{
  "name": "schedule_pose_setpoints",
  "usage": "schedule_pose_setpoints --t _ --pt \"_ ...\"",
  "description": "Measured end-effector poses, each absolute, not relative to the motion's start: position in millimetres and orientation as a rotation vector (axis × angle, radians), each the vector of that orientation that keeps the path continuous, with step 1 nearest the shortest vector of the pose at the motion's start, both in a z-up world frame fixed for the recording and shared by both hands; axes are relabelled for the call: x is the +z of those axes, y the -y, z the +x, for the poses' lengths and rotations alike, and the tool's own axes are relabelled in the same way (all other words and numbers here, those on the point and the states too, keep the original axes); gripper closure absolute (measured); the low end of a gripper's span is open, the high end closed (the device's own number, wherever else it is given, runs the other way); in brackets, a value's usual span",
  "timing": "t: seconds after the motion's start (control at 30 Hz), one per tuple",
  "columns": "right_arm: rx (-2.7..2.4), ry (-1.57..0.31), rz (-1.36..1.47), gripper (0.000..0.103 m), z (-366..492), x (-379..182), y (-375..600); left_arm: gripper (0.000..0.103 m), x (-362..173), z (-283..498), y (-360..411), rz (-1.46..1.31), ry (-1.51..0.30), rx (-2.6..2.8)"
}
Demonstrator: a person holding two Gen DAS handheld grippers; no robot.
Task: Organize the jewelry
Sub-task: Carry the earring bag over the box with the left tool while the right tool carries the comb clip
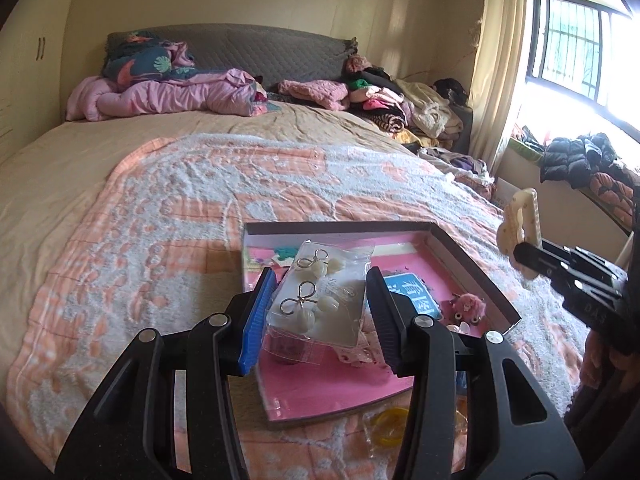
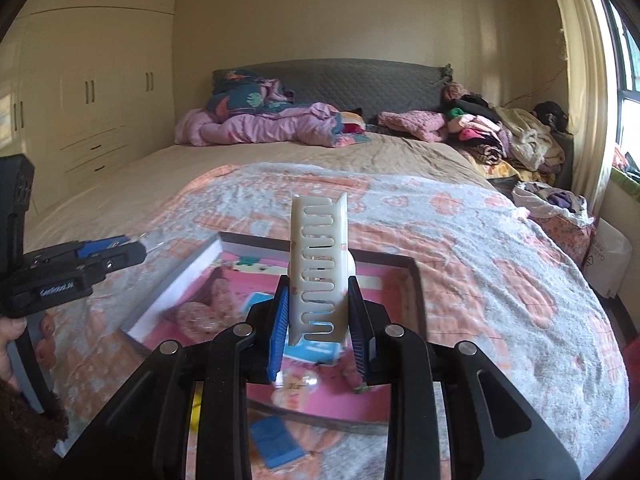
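While much of the tray's [image 1: 472, 256] floor is covered by the grippers in both views, its dark rim and pink lining show clearly, lying on a peach-and-white blanket [image 1: 160, 216] across a bed. The left gripper [image 1: 320, 312] pinches a clear packet [image 1: 320, 300] between its pads; the packet holds two silver bow earrings with pale beads, one pair above the other, and its long axis runs away from the camera, over the tray. The packet's near end is hidden behind a dark reddish thing that cannot be made out. The right gripper [image 2: 318, 320] is clamped on a cream hair clip [image 2: 318, 268], which stands upright with its long axis vertical, its slotted teeth facing the camera and its top end pointing up, above the tray. The clip's lower end sits between the pads. In the left view the same clip appears at the right edge, cut off partly by the frame. Inside the tray, a blue card [image 1: 416, 296] with white characters and a small pink fuzzy charm [image 1: 468, 306] lie on the lining; other small pieces near the front are blurred. A yellow ring [image 1: 390, 424] lies on the blanket just in front of the tray, half hidden by the left gripper. A hand [image 2: 10, 344] holding the left gripper shows at the right view's left edge.
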State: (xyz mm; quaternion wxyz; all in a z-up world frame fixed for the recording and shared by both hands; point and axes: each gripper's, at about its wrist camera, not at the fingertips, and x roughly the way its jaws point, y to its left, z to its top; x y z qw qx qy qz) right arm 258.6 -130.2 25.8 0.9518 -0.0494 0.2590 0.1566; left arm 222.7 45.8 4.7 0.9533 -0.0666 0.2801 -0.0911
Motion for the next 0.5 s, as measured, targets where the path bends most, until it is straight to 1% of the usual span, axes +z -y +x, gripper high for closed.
schedule_pose_setpoints --t 0.5 --pt "0.207 -0.632 -0.116 0.077 300 -19 170 0.065 -25 253 4 -0.092 -0.646 -0.283"
